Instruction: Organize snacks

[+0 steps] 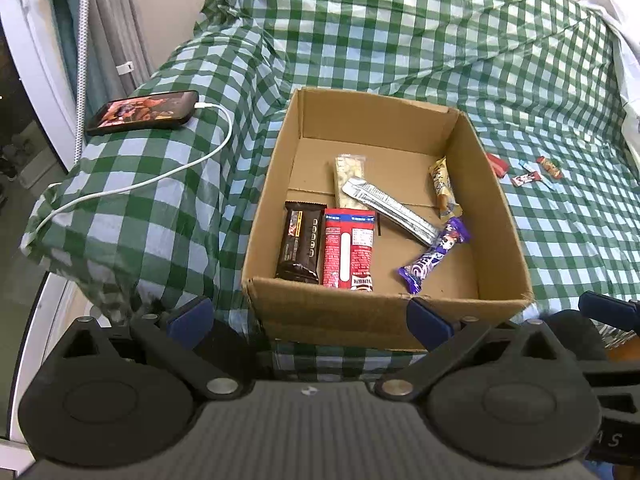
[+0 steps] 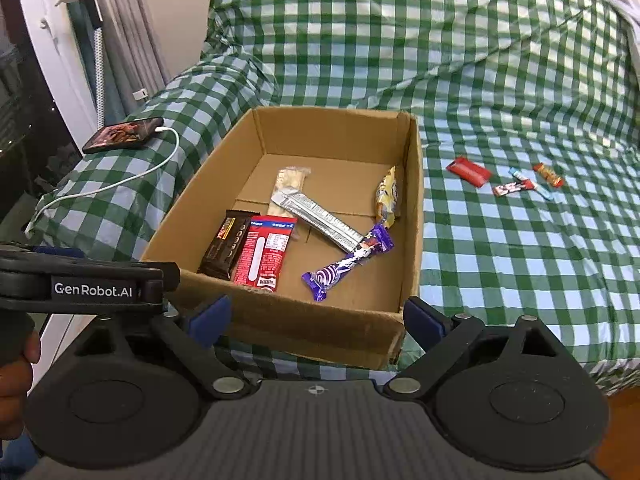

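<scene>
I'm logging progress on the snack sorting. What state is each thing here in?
Box: open-topped, partly filled.
Purple snack: in the box.
Red packet: outside, on the cloth.
Phone: screen lit, cable plugged in.
Left gripper: open, empty.
Right gripper: open, empty.

Red packet (image 1: 497, 164) partly hidden behind box wall (image 1: 498, 216)

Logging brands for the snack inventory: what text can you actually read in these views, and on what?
"GenRobot.AI": white print on the left tongs' black body.
"A S": partial letters on the right tongs' body.
Red wrapper, brown bar, silver bar, purple wrapper: print blurred, unreadable.
</scene>
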### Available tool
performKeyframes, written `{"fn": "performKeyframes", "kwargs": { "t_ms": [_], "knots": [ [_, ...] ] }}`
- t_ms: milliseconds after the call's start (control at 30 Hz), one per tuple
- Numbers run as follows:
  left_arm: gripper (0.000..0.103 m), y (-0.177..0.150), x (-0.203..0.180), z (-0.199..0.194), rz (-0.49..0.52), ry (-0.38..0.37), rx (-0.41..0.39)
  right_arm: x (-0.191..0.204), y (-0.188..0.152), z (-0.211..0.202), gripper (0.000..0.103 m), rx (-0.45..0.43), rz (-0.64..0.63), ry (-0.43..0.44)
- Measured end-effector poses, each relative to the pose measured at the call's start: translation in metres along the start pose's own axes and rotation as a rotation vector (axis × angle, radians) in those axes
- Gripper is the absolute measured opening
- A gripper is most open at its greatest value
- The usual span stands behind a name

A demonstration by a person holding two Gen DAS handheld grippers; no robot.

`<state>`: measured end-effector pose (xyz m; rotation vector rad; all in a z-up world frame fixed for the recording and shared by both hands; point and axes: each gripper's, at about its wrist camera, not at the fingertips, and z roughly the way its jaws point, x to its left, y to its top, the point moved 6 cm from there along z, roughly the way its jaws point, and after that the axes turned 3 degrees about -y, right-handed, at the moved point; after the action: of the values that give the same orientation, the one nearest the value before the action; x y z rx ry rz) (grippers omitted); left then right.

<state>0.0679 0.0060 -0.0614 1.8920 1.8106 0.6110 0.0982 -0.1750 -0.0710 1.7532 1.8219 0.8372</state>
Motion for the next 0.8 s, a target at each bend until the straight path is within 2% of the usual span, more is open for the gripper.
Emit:
{"fn": "performKeyframes", "kwargs": {
  "t_ms": [367,800],
  "knots": [
    [0.103,-0.013,-0.004,-0.031,0.006,0.002,-0.047,0.004,-0.012,-0.034,0.096,-0.06,-0.031,-0.003],
    [0.103,-0.019,-0.001,-0.037,-0.004,-0.006,-0.042,0.009,-0.018,-0.043,0.097,-0.071,-0.036,-0.006]
  ]
}}
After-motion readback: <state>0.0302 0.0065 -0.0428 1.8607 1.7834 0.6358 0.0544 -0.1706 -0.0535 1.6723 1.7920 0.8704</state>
